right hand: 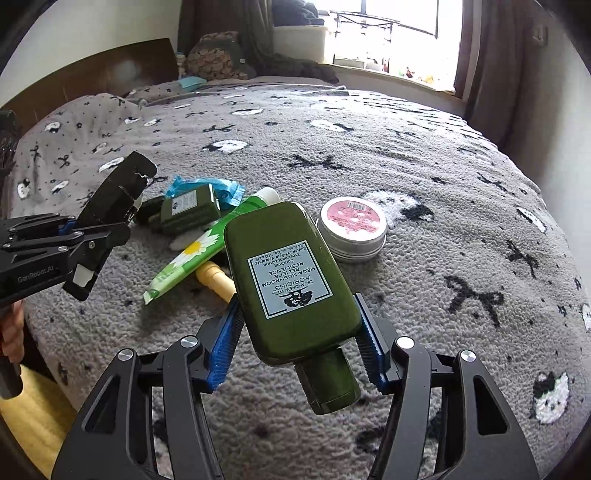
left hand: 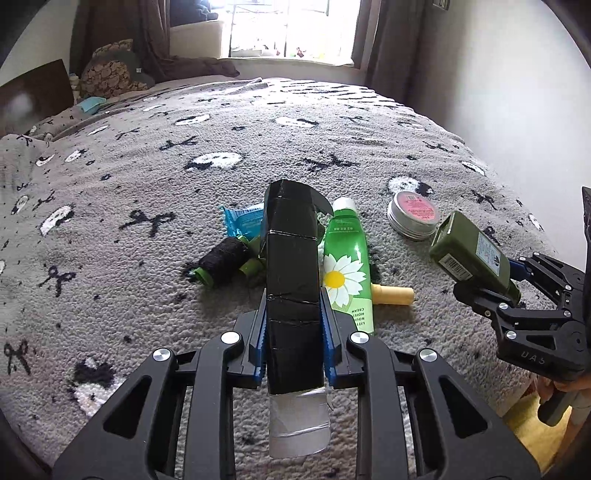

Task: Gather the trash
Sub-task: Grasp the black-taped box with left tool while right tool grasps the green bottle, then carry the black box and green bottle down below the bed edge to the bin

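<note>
Both tools were loaded: the left tool (left hand: 293, 314) was clamped on a black-wrapped tube (left hand: 291, 273), the right tool (right hand: 299, 332) on a dark green bottle (right hand: 291, 280), both lifted off the bed (left hand: 147, 166). At twelve o'clock a daisy tube (left hand: 347, 266), pink-lidded tin (left hand: 413, 216), blue wrapper (left hand: 243, 219) and thread spool (left hand: 221, 264) still lay uncollected; I saw no bin. A grey bow-patterned blanket covered the bed, beneath a bright window (left hand: 291, 29).

Daisy tube (right hand: 192, 254) on blanket (right hand: 424, 155), tin (right hand: 352, 229) right of it, wrapper (right hand: 221, 188) behind
</note>
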The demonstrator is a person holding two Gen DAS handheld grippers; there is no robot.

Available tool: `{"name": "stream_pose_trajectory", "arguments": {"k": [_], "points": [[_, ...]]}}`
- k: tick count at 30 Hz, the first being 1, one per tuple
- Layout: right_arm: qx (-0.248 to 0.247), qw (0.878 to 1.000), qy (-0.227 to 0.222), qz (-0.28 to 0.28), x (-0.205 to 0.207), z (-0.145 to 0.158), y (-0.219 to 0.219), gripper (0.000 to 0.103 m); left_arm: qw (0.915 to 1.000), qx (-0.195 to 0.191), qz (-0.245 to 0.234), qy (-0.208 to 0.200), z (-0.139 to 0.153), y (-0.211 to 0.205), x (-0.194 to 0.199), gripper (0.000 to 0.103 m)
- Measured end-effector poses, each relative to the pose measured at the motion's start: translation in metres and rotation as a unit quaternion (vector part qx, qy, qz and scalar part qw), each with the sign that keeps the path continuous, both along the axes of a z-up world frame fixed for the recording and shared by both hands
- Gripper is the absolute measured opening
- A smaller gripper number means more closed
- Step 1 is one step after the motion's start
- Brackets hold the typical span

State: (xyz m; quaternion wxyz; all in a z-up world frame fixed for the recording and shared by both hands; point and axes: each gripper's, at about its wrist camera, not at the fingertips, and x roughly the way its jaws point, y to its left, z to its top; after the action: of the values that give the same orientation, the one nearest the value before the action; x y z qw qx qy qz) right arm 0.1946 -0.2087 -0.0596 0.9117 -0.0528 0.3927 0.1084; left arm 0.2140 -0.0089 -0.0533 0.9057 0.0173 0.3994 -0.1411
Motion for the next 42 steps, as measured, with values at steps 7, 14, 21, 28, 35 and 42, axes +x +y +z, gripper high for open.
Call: {"name": "stream_pose_trajectory", "arguments": {"k": [7,14,21,28,35,42], "points": [[-0.001,0.999,-0.037,0.008,-0.054,0.036,0.003,0.059,0.9993,-0.006,-0.008,-0.036,0.017,0.015,-0.045,0.022],[0.003,0.998,-0.069,0.001,-0.109,0.053,0.004,0.059,0.9974,-0.004,-0.03,-0.066,0.021,0.014,-0.099,0.022],[0.033,0.998,-0.061,-0.004,-0.148,0.038,0.001,0.059,0.9963,-0.005,-0.06,-0.062,0.007,0.008,-0.147,0.022],[0.07,0.997,-0.029,-0.007,-0.184,0.003,-0.002,0.059,0.9965,-0.005,-0.077,-0.032,-0.022,0.004,-0.192,0.022],[0.088,0.996,0.016,0.001,-0.204,-0.033,0.005,0.059,0.9953,0.002,-0.09,0.033,-0.067,0.0,-0.227,0.022],[0.088,0.994,0.057,0.005,-0.212,-0.066,0.013,0.059,0.9898,-0.004,-0.088,0.112,-0.12,0.002,-0.243,0.022]]}}
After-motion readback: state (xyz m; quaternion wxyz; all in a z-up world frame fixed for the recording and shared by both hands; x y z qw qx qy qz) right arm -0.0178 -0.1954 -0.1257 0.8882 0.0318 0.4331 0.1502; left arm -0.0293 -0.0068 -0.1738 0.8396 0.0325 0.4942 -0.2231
